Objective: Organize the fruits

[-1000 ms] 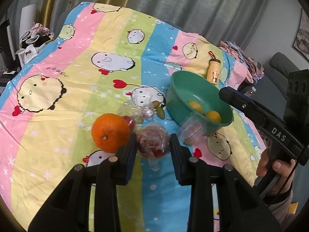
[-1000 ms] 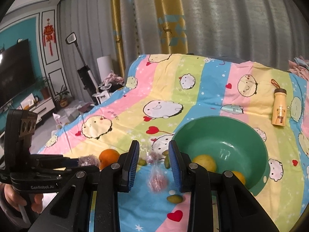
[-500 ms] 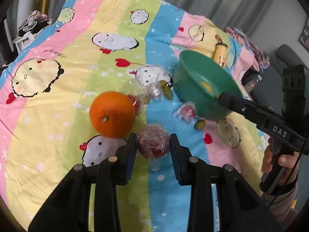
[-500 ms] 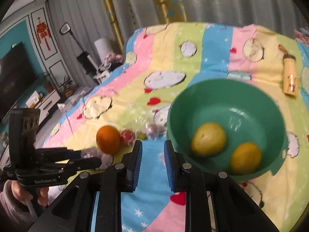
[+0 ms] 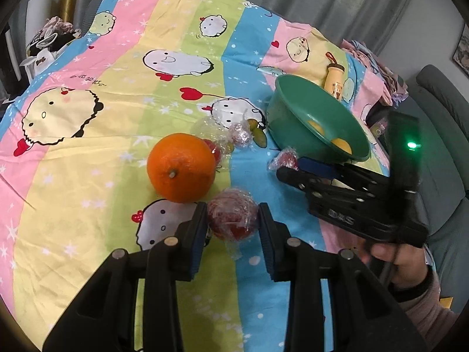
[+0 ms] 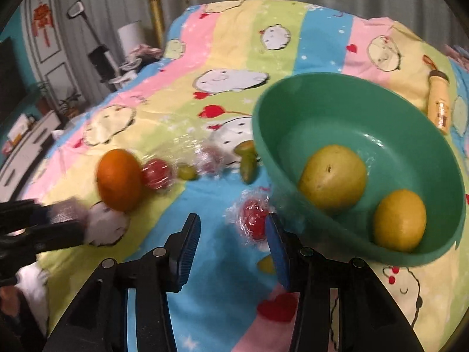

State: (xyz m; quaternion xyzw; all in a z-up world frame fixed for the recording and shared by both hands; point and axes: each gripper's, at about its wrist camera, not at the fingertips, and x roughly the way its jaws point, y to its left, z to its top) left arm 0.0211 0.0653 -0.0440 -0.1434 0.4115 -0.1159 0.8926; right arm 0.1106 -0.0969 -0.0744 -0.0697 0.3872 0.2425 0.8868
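Note:
My left gripper (image 5: 231, 220) is shut on a red fruit wrapped in clear film (image 5: 233, 218), held just above the striped cloth beside a big orange (image 5: 181, 167). My right gripper (image 6: 233, 234) is open, low over the cloth, with another film-wrapped red fruit (image 6: 252, 222) just ahead by its right finger. A green bowl (image 6: 439, 158) holds two yellow fruits (image 6: 332, 177). In the left wrist view the right gripper (image 5: 288, 167) points at that wrapped fruit (image 5: 285, 160) beside the bowl (image 5: 293, 123).
More wrapped red fruits (image 6: 156, 173) and small green fruits (image 6: 247, 164) lie between the orange (image 6: 118, 180) and the bowl. A yellow bottle (image 6: 438, 102) lies behind the bowl. The cartoon-print cloth (image 5: 88, 190) covers the whole surface; furniture stands beyond its left edge.
My right gripper has opened and dropped toward the wrapped fruit beside the bowl. My left gripper keeps hold of its wrapped fruit and has lowered slightly near the orange.

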